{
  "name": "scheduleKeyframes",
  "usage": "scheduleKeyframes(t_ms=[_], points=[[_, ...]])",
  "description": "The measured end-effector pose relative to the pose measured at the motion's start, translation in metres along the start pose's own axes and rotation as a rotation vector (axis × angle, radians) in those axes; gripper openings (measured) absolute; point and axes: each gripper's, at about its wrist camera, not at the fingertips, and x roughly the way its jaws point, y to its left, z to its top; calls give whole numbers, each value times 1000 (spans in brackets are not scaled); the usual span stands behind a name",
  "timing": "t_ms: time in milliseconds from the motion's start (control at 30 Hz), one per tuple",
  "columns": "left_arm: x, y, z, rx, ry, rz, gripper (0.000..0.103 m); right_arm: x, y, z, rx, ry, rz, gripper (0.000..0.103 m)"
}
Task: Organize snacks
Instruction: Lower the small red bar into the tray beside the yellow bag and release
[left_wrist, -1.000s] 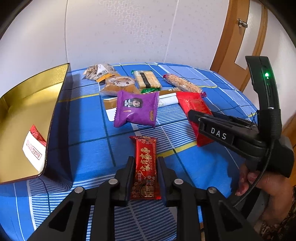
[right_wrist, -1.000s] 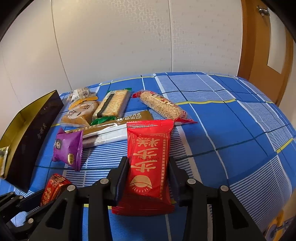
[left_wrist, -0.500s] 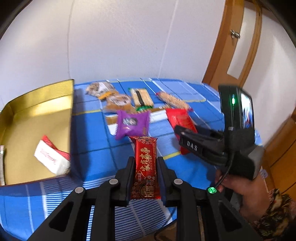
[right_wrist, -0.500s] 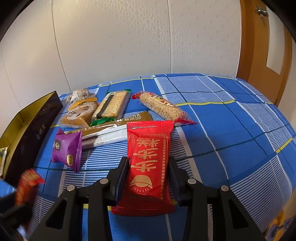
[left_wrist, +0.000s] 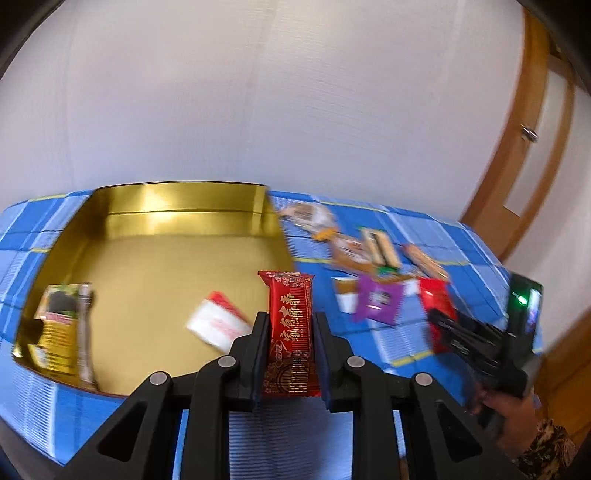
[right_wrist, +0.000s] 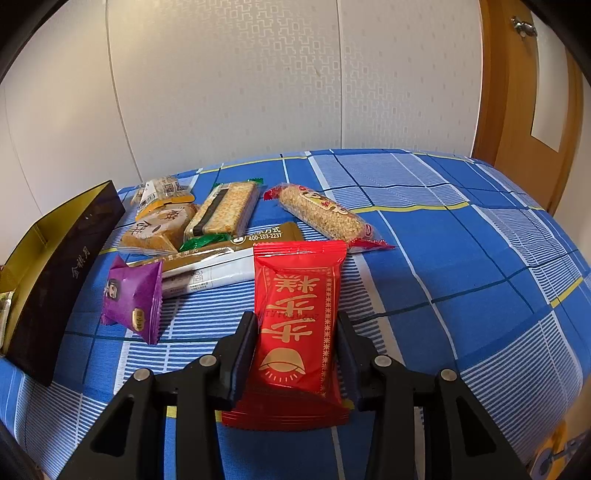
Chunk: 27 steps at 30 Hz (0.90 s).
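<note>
The step in hand looks like the carry: one snack is on its way to the gold box (left_wrist: 177, 221), the landmark here, which sits on the blue checked cloth (right_wrist: 461, 258) at the left of the scene; whether that cloth covers a bench or a bed cannot be told. Inside the box lie a green-and-gold packet (left_wrist: 59, 325) at its left wall and a white-and-red packet (left_wrist: 218, 325) toward its right. The left hand-held gripper (left_wrist: 290, 332) is clenched on a narrow red bar (left_wrist: 290, 325), which is lifted just in front of the box's near right edge. The next move probably calls for bringing the bar over the bare gold floor, then letting go low. Right of the box, the loose snacks stay in a cluster, a purple pack (right_wrist: 133, 299) nearest it. Further right, the right hand-held gripper (right_wrist: 295, 336) grasps a wide red pack (right_wrist: 297, 314) that appears to rest on the cloth. Compared with a second ago, the left gripper has risen and swung toward the box, whose interior now fills its view, while the right gripper and its pack have not moved.
</note>
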Motion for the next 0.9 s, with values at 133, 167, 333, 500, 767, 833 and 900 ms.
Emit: scheduleKeyframes(t_ms=[133,167,333,500,767,833,900], points=[[2,35,3,-47,7,59,23,0,0,0,0,0,0,43],[4,46,4,-64,17,78,23,0,0,0,0,0,-1,43],[13,84,1,-115,48,139,23,0,1,0,-8,-3,-5,43],[19,105,-2,-136,67,177,23,1,1,1,-14,-3,-10,43],[30,114,-9,-110,87,246,24,1,1,0,-18,-5,-9,43],[31,116,-10,-104,92,267,24,1,0,0,-18,-5,-8,43],[31,118,-10,-100,89,288,24,1,1,0,-18,-5,-9,43]])
